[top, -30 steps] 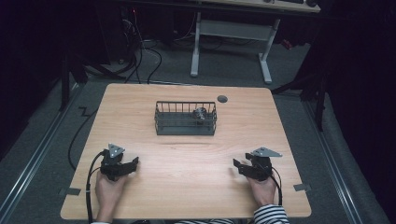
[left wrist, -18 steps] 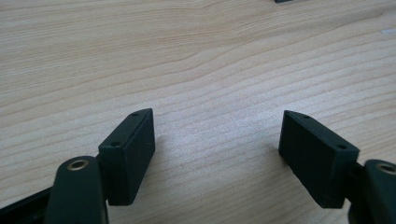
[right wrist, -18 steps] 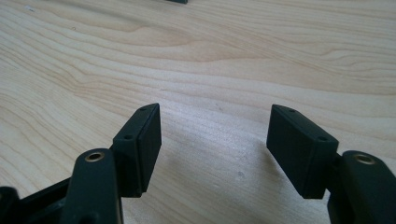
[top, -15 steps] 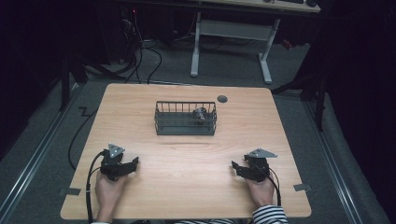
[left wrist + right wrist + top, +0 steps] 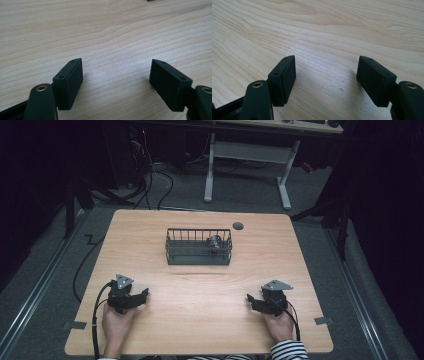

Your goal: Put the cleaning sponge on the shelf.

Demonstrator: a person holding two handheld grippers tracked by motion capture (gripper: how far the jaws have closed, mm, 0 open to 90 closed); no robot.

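Left gripper [image 5: 142, 296] at 7 o'clock and right gripper [image 5: 251, 301] at 5 o'clock rest near the wooden table's [image 5: 200, 330] front edge, jaws spread wide, holding nothing. Bare wood separates them from the wire basket [image 5: 198, 255] toward 12 o'clock, well apart.

I can see a small grey thing [image 5: 214, 241] in the basket [image 5: 198, 255], but it is too small and blurry for me to tell what it is. My arms are cut off by the bottom edge of the high view. The back of my left tool [image 5: 116, 75] and of my right tool [image 5: 326, 72] is cut off too.
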